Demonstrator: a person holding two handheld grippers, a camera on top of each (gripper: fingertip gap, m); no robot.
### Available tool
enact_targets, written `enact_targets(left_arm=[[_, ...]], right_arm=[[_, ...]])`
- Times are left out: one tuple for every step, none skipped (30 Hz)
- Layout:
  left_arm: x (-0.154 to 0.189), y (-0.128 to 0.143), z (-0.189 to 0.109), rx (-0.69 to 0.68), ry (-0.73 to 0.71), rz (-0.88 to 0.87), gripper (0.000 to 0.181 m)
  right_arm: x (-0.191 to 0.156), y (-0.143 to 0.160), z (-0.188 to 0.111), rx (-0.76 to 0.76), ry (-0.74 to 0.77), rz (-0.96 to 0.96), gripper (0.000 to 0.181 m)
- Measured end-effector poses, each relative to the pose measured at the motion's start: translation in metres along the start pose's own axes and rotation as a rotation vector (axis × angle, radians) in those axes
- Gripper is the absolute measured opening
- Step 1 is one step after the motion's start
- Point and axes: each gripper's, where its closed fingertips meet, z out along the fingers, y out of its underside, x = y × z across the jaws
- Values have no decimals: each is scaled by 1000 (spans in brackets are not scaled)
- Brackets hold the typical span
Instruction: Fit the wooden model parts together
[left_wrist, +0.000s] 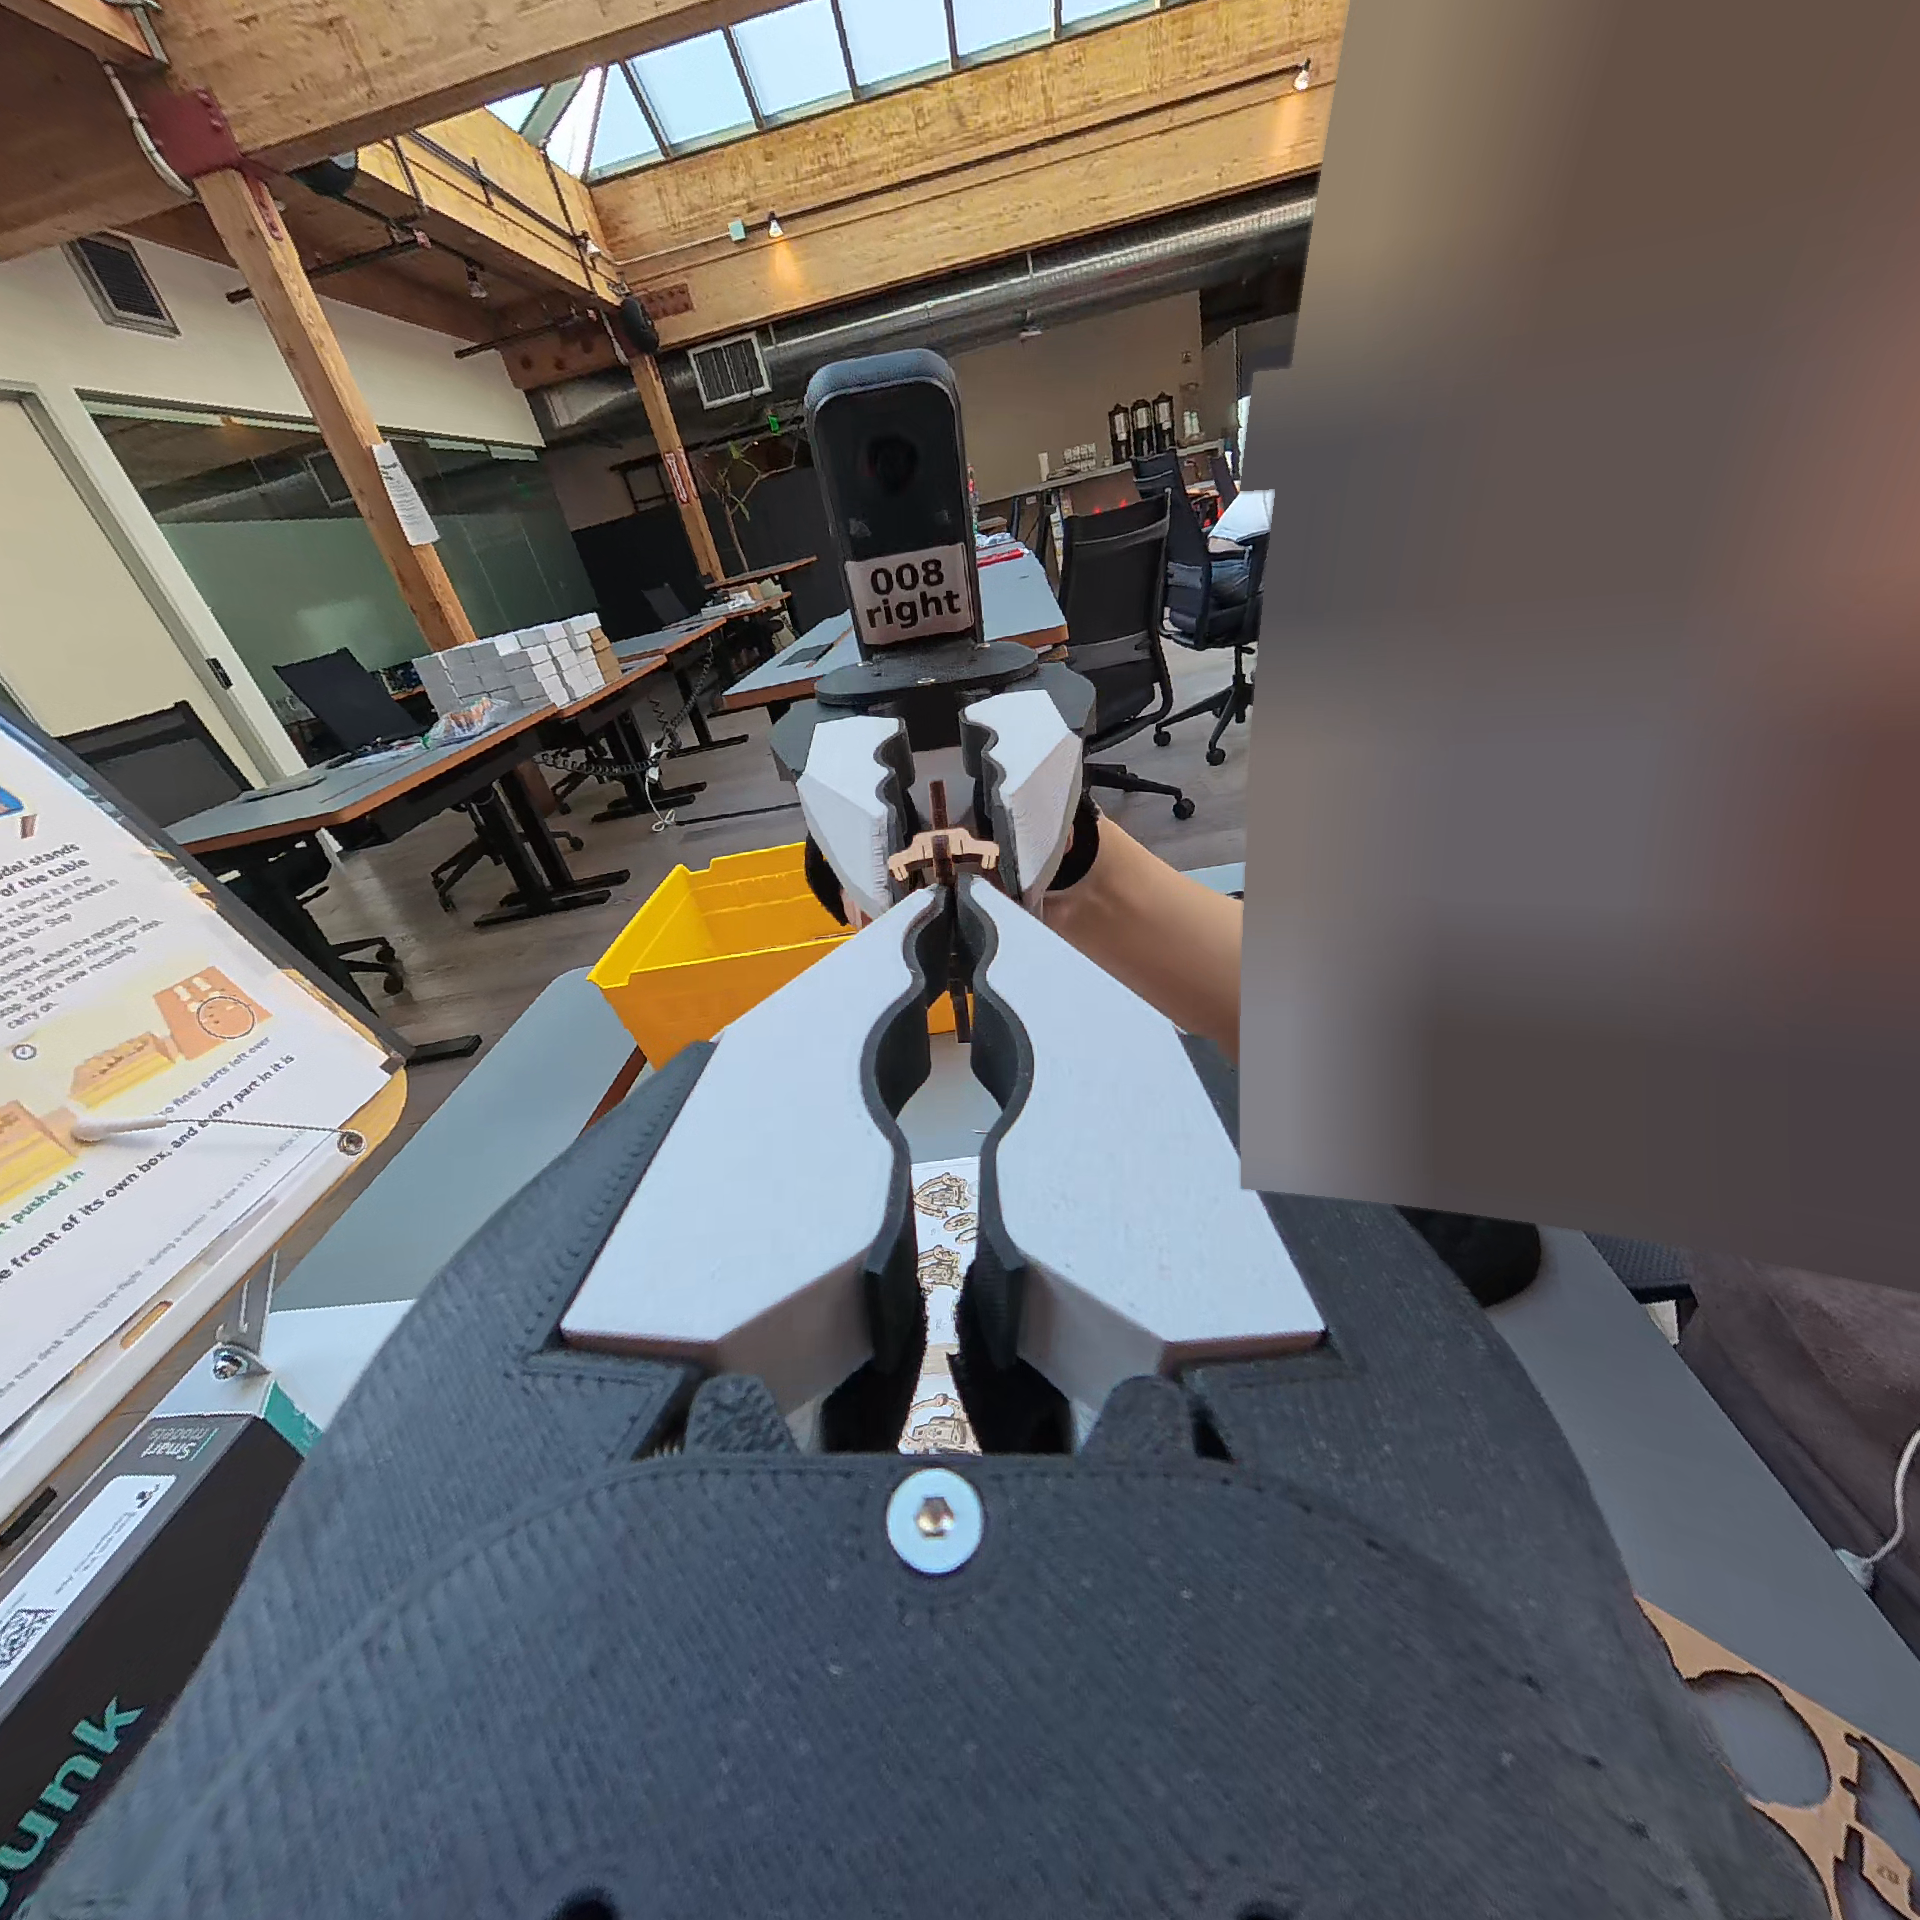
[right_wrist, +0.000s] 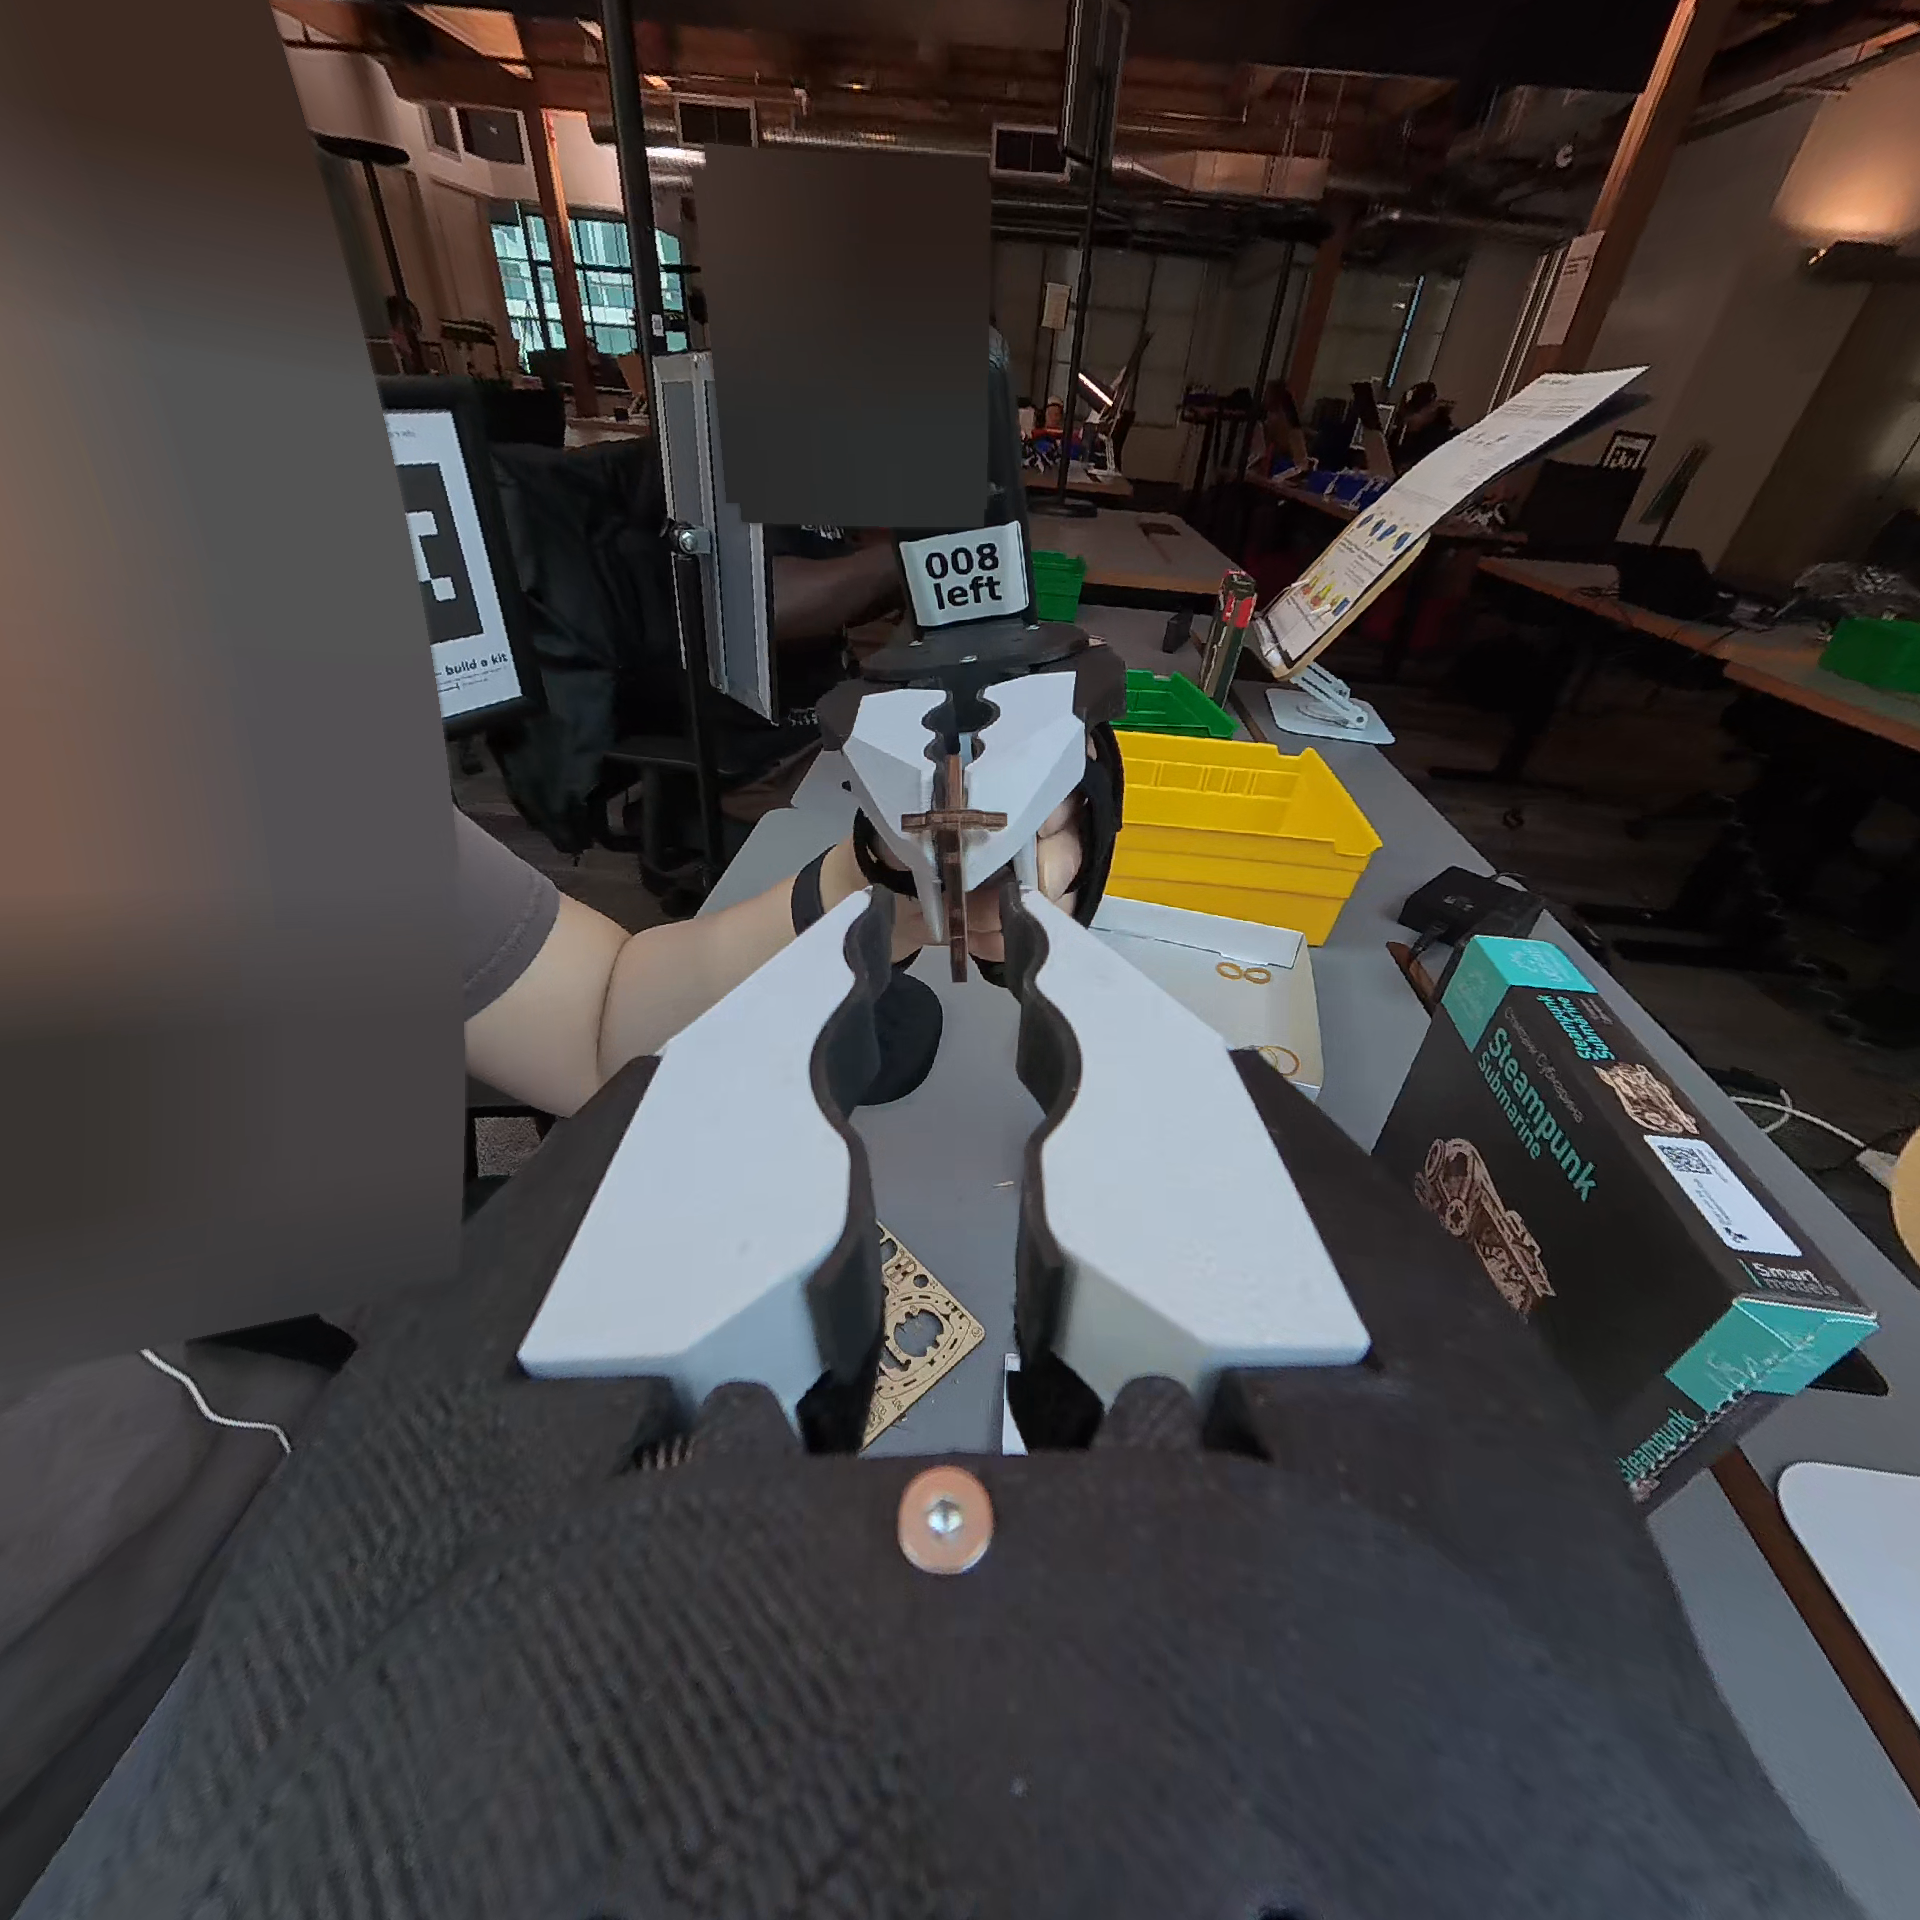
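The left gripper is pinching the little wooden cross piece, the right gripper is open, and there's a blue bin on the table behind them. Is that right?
Almost. The bin is yellow, not blue; the right wrist view shows it plainly behind the grippers. The rest holds: the left gripper is shut on the wooden cross piece, and the right gripper is open.

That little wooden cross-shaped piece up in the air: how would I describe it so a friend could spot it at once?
Start at the yellow bin on the grey table; just beside it, the left gripper is raised above the tabletop. Pinched between its white fingers is the wooden part, a thin upright strip with a short crossbar. Unlike the flat wooden sheet lying on the table, it is held aloft.
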Motion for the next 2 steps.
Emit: enact_targets(left_arm=[[0, 0, 0, 2, -2, -2, 0], [0, 0, 1, 4, 0, -4, 0]], right_arm=[[1, 1, 2, -3, 4, 11, 19], [2, 2, 4, -3, 1, 21, 18]])
